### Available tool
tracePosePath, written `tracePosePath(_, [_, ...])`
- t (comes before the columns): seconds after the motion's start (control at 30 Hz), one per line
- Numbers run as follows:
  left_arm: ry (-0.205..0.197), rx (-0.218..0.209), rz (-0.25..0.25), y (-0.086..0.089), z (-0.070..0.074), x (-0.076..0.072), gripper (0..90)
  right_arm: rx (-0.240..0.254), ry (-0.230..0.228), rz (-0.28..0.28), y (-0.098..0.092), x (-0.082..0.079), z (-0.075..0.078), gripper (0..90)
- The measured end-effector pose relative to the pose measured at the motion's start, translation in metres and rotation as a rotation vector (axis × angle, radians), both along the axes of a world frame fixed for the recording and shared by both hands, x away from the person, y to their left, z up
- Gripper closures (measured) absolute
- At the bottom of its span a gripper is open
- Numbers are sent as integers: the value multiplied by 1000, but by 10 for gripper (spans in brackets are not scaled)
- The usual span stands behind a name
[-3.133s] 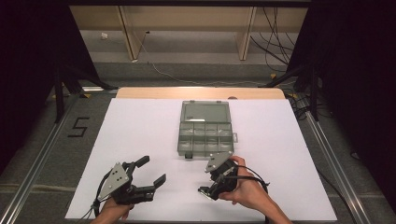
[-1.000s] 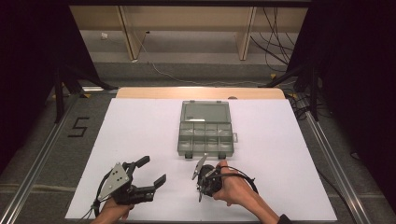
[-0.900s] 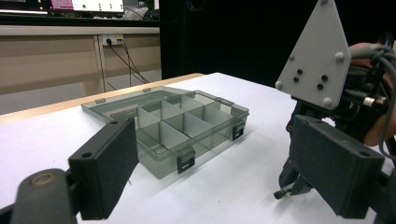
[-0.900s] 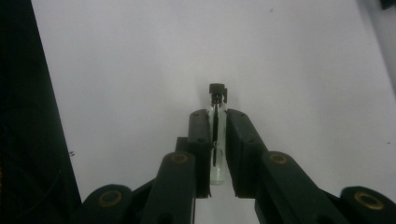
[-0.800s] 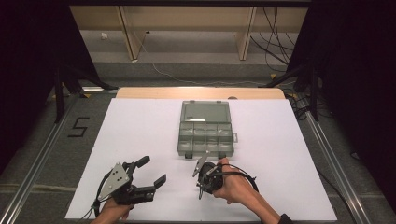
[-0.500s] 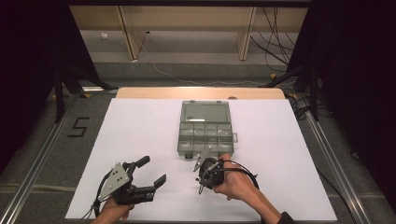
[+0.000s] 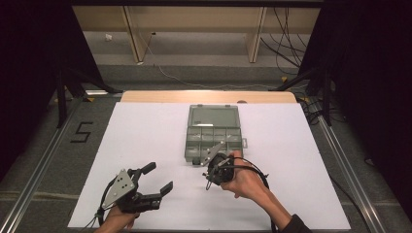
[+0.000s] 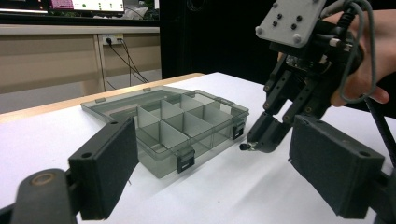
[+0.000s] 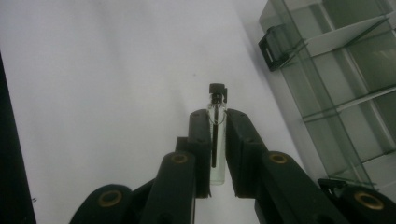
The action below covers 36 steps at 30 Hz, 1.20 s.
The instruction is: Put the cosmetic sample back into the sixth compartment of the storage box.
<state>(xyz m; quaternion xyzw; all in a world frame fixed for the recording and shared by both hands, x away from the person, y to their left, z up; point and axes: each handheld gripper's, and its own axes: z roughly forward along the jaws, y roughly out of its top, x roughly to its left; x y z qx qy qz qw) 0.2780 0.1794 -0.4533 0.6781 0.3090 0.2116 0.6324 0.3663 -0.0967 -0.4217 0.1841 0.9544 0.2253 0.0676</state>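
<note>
Right tool (image 9: pixel 217 121) is clenched on a small glass vial (image 9: pixel 215 140), its two pads pressing the vial's sides. A black cap tops the vial and sticks out past the jaw tips, and a thin dark stem runs down inside the glass. In the left gripper view the same tool (image 8: pixel 254 142) points down at the counter (image 8: pixel 224 186), the vial's cap (image 8: pixel 243 146) hanging just above the white surface, just beside the box's (image 8: pixel 173 126) front wall.

That box is clear grey plastic, divided into small compartments, with its lid laid flat open on the far side. Every compartment I can see into holds nothing. Two black latches sit on the front wall; the vial hangs near the right-hand one as the left gripper view shows it.

From the high view the box (image 7: pixel 213 131) lies at the middle of the counter (image 7: pixel 145 131), and the right tool (image 7: pixel 210 162) sits at its near edge, at the left front corner.

Left tool (image 7: pixel 156 178) is released, jaws spread wide with nothing between them, well apart from the box, toward the counter's near left corner.
</note>
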Motion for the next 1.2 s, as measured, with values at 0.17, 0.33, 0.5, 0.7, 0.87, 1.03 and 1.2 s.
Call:
tracePosePath(0.17, [-1, 2, 0, 0, 0, 0, 150, 18, -11, -11, 0, 8, 3, 809])
tracePosePath(0.33, [-1, 2, 0, 0, 0, 0, 150, 39, -22, -21, 1, 14, 6, 810])
tracePosePath(0.5, [-2, 2, 0, 0, 0, 0, 150, 56, -38, -37, 1, 21, 10, 810])
tracePosePath(0.7, [-2, 1, 0, 0, 0, 0, 150, 70, -48, -54, 1, 26, 13, 809])
tracePosePath(0.87, [-2, 2, -1, 0, 0, 0, 150, 87, -51, -76, 1, 33, 14, 810])
tracePosePath(1.03, [-2, 1, 0, 0, 0, 0, 150, 90, -45, -87, 1, 37, 13, 810])
tracePosePath(1.2, [-2, 2, -1, 0, 0, 0, 150, 98, -54, -110, -1, 43, 13, 810])
